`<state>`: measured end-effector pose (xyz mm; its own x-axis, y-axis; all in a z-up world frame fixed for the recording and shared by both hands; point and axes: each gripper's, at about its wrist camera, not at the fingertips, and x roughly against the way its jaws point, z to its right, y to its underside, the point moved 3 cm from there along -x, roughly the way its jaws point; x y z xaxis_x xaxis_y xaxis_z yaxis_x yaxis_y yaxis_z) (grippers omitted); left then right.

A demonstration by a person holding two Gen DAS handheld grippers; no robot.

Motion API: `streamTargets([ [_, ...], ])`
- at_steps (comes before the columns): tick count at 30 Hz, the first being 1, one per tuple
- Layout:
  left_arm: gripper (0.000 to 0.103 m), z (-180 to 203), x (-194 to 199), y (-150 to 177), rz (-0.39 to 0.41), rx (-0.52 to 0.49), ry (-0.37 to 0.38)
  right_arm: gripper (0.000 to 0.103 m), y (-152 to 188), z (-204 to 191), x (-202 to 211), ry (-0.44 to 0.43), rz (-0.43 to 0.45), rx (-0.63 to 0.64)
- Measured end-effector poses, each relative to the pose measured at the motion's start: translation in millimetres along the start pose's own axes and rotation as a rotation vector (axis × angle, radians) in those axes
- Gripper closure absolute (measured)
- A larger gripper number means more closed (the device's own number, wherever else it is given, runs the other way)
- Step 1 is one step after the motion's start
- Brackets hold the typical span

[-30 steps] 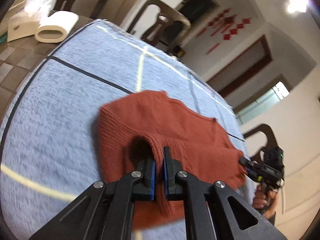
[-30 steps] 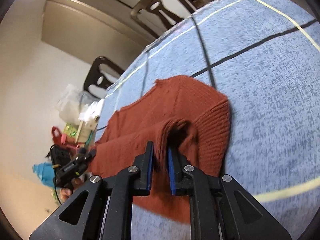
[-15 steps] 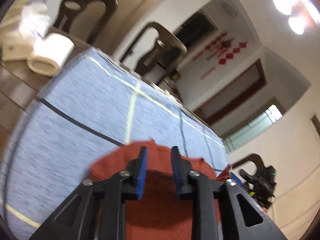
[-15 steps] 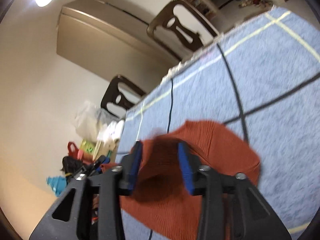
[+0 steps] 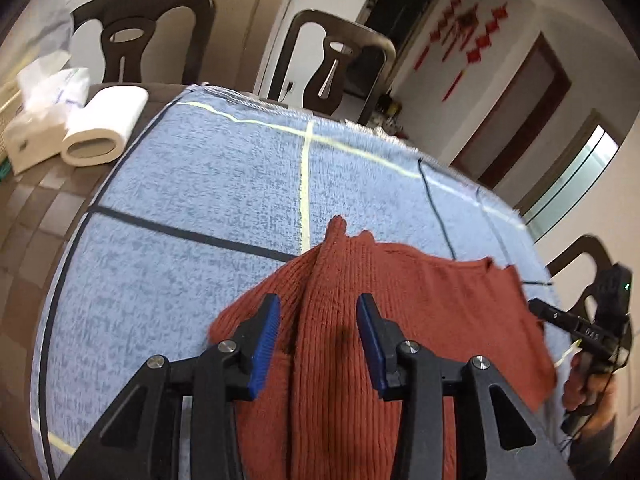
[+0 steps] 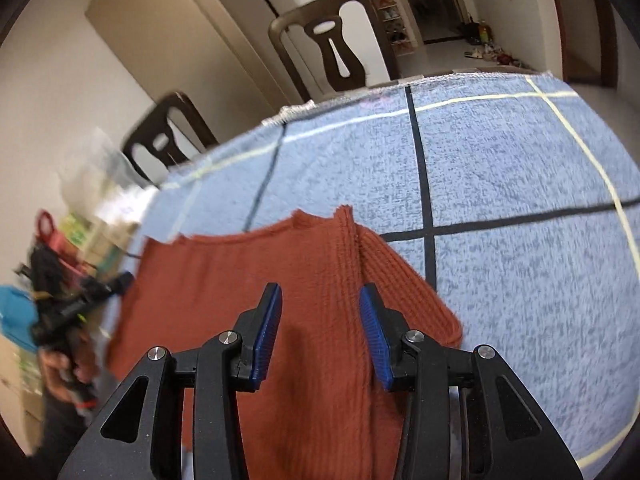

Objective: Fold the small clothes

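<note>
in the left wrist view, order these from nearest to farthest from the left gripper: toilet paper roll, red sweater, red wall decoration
1. red sweater, lying right under the left gripper, between its open fingers.
2. toilet paper roll, far left, on the bare table beside the blue cloth.
3. red wall decoration, upper right, on the far wall.

Black hand-held gripper [image 5: 318,336], blue pads [image 5: 264,344]

Home dining room: chairs [image 5: 332,64], table [image 5: 36,208].

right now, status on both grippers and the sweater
Left gripper open, jaws just opened, ridge of cloth between, not pinched. Right gripper open, same. Rust sweater on the blue cloth. Nothing in the way.
</note>
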<state>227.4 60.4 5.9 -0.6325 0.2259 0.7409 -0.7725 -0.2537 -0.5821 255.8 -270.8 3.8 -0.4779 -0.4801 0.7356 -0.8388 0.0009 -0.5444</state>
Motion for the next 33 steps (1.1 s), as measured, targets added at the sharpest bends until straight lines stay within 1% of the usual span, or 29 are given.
streamTargets([
  [1, 0.061, 2, -5, 0, -0.01, -0.011, -0.02, 0.061, -1, 1, -6, 0.024, -0.016, 0.008],
  [2, 0.061, 2, -9, 0, -0.02, -0.022, -0.042, 0.067, -1, 2, -10, 0.04, -0.029, 0.011],
  [3, 0.061, 2, -13, 1, -0.03, -0.031, -0.059, 0.078, -1, 3, -14, 0.056, -0.038, 0.019],
  [4, 0.07, 3, -12, 2, -0.019, -0.04, -0.061, 0.082, -1, 2, -15, 0.067, -0.037, 0.03],
  [5, 0.077, 5, -12, 2, -0.016, -0.051, -0.061, 0.09, -2, 2, -15, 0.061, -0.036, 0.03],
  [6, 0.092, 6, -12, 3, -0.019, -0.057, -0.053, 0.095, -3, 2, -14, 0.055, -0.032, 0.026],
  [7, 0.095, 7, -9, 2, -0.008, -0.06, -0.046, 0.095, -5, 2, -11, 0.047, -0.017, 0.028],
  [9, 0.096, 8, -1, 0, 0.045, -0.062, -0.046, 0.096, -9, 1, -3, 0.033, 0.024, 0.025],
  [11, 0.096, 4, 4, -1, 0.082, -0.041, -0.047, 0.096, -15, 6, 1, 0.029, 0.057, 0.001],
  [13, 0.096, 0, 0, -1, 0.074, -0.027, -0.058, 0.095, -17, 10, -5, 0.049, 0.046, -0.007],
  [15, 0.095, -3, -12, 1, 0.048, -0.03, -0.093, 0.095, -14, 13, -18, 0.076, 0.002, -0.004],
  [16, 0.095, -4, -14, 3, 0.043, -0.029, -0.096, 0.095, -12, 14, -21, 0.078, -0.005, -0.004],
  [18, 0.092, -5, -10, 5, 0.048, -0.023, -0.09, 0.088, -11, 15, -15, 0.079, 0.004, -0.02],
  [20, 0.092, -5, 0, 6, 0.057, -0.022, -0.09, 0.088, -9, 11, -2, 0.102, 0.023, -0.007],
  [21, 0.092, -4, 7, 7, 0.067, -0.032, -0.094, 0.088, -6, 6, 9, 0.12, 0.042, 0.027],
  [23, 0.091, -1, 25, 11, 0.094, -0.05, -0.098, 0.087, 1, -4, 23, 0.122, 0.064, 0.067],
  [26, 0.09, 12, 47, 22, 0.114, -0.076, -0.071, 0.082, 22, -23, 42, 0.112, 0.079, 0.123],
  [27, 0.085, 20, 54, 28, 0.119, -0.095, -0.055, 0.082, 33, -33, 46, 0.104, 0.072, 0.154],
  [28, 0.078, 29, 59, 35, 0.121, -0.112, -0.031, 0.082, 39, -41, 46, 0.099, 0.066, 0.172],
  [29, 0.075, 38, 62, 43, 0.118, -0.126, -0.008, 0.082, 47, -47, 47, 0.094, 0.055, 0.195],
  [33, 0.073, 75, 56, 74, 0.059, -0.195, 0.074, 0.082, 73, -78, 36, 0.09, 0.025, 0.291],
])
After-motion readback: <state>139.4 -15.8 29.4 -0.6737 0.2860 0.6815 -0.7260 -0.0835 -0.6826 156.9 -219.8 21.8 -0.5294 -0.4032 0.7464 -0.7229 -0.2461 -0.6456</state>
